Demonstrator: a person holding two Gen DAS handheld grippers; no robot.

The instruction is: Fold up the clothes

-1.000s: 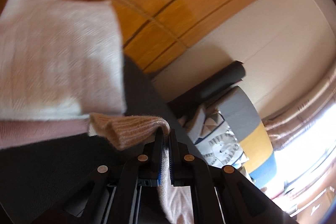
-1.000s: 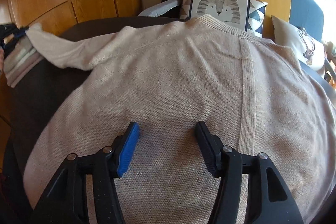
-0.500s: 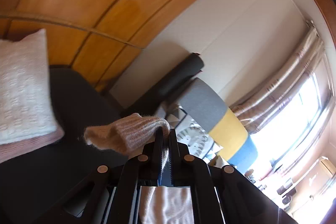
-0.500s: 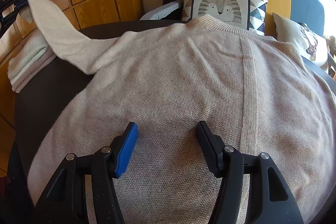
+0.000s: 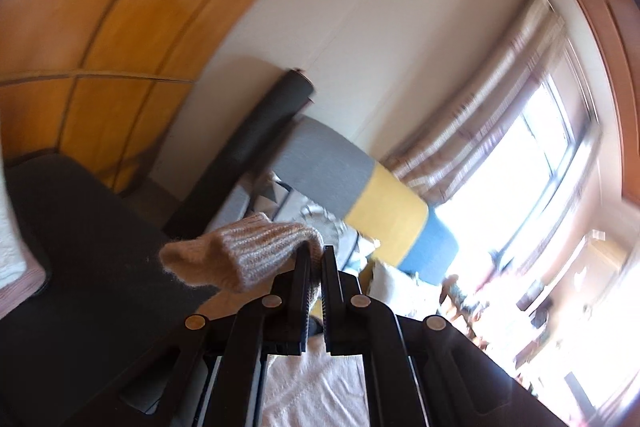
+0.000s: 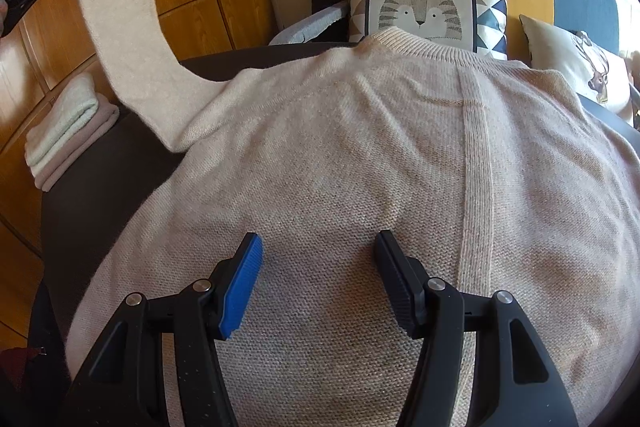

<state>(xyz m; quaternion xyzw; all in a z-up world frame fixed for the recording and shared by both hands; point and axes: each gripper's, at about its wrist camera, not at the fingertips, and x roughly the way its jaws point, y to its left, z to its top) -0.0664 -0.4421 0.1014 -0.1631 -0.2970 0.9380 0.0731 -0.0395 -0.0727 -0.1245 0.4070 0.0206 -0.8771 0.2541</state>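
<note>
- Folding the sleeve [image 6: 120, 27] well means carrying its cuff [image 5: 240, 255] across the sweater [image 6: 360, 167] body, laying it flat without twisting.
- Left gripper [image 5: 314, 259] is clamped on the cuff, raised beside the sweater.
- Right gripper [image 6: 318, 251] hovers spread wide over the sweater, gripping nothing.
- Sweater: beige knit, lying smooth on the dark table [image 6: 100, 195].
</note>
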